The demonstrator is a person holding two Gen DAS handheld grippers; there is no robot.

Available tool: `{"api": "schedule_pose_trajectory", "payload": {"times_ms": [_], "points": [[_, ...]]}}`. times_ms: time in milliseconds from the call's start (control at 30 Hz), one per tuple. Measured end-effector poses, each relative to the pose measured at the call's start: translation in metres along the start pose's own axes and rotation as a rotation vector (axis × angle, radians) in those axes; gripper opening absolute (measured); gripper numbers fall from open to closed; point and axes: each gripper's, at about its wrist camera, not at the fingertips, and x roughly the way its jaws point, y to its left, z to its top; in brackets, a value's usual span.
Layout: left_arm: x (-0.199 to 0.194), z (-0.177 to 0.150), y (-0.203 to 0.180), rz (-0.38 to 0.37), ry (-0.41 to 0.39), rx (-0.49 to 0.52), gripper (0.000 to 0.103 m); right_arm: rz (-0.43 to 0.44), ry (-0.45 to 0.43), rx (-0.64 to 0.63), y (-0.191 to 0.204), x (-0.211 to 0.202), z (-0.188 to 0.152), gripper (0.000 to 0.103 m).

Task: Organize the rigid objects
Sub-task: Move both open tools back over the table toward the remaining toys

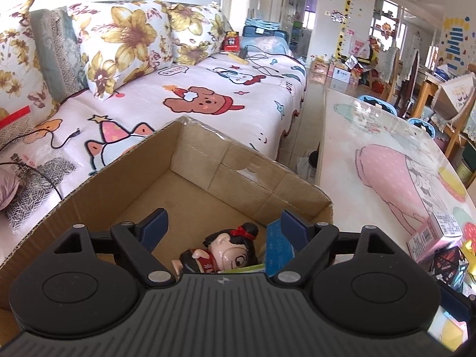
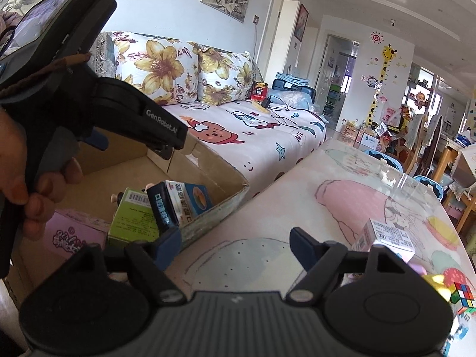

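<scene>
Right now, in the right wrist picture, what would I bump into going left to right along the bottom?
Pink box → green box → blue and white box → white box on the table → puzzle cube.

Bright daylight from far windows (image 1: 389, 15), glare on glossy tabletop (image 2: 395, 178), strong fisheye bending, dark corners.

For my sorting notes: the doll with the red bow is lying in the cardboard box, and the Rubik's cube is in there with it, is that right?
Not quite. The doll does lie in the cardboard box, but the Rubik's cube is outside it, on the table at the far right of the right wrist view.
</scene>
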Motion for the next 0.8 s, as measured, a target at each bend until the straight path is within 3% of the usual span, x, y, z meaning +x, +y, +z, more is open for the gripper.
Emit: {"api": "schedule_pose_trajectory", "payload": {"times_ms": [800], "points": [[-0.003, -0.021, -0.031, -0.046, -0.040, 0.268, 0.103, -0.116, -0.001, 0.166, -0.049, -0.034, -0.038, 0.089]]}}
